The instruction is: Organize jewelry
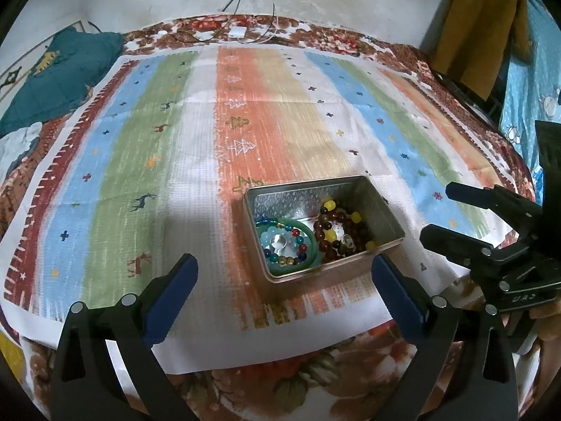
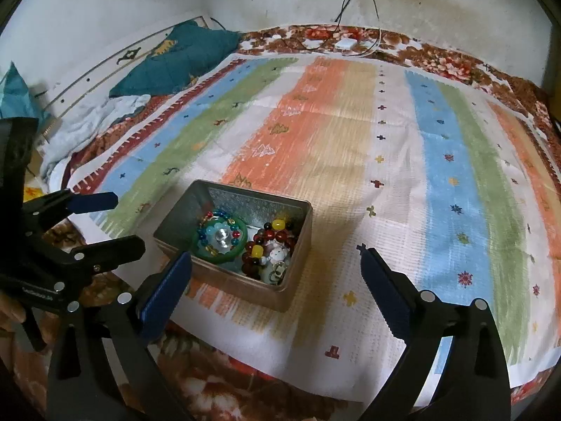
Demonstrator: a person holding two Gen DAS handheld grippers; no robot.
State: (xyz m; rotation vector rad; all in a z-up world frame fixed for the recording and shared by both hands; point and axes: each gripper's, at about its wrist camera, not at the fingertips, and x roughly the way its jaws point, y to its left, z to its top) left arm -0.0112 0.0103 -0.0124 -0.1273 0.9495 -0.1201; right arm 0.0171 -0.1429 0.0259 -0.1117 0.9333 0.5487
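An open metal tin [image 1: 322, 277] [image 2: 245, 291] stands on the striped cloth near its front edge. A green bangle [image 1: 313, 245] [image 2: 195, 244] lies in its left half, with a multicoloured bead bracelet [image 1: 298, 242] [image 2: 210, 235] inside the ring. Dark red and yellow bead strings [image 1: 329, 224] [image 2: 270, 236] fill the right half. My left gripper [image 1: 284, 259] [image 2: 126, 221] is open, just in front of the tin, its blue pads wider than the tin. My right gripper [image 1: 438, 210] [image 2: 274, 253] is open too, close to the tin's front right corner. Neither holds anything.
The striped cloth [image 1: 140, 161] [image 2: 438, 175] lies over a floral blanket [image 1: 280, 386] [image 2: 228, 386]. At the back left lie a teal cushion [image 1: 59, 77] [image 2: 182, 59] and pale crumpled fabric [image 2: 94, 119]. Cables and a white plug [image 1: 238, 31] [image 2: 345, 44] sit by the wall. A mustard garment [image 1: 480, 35] hangs at the right.
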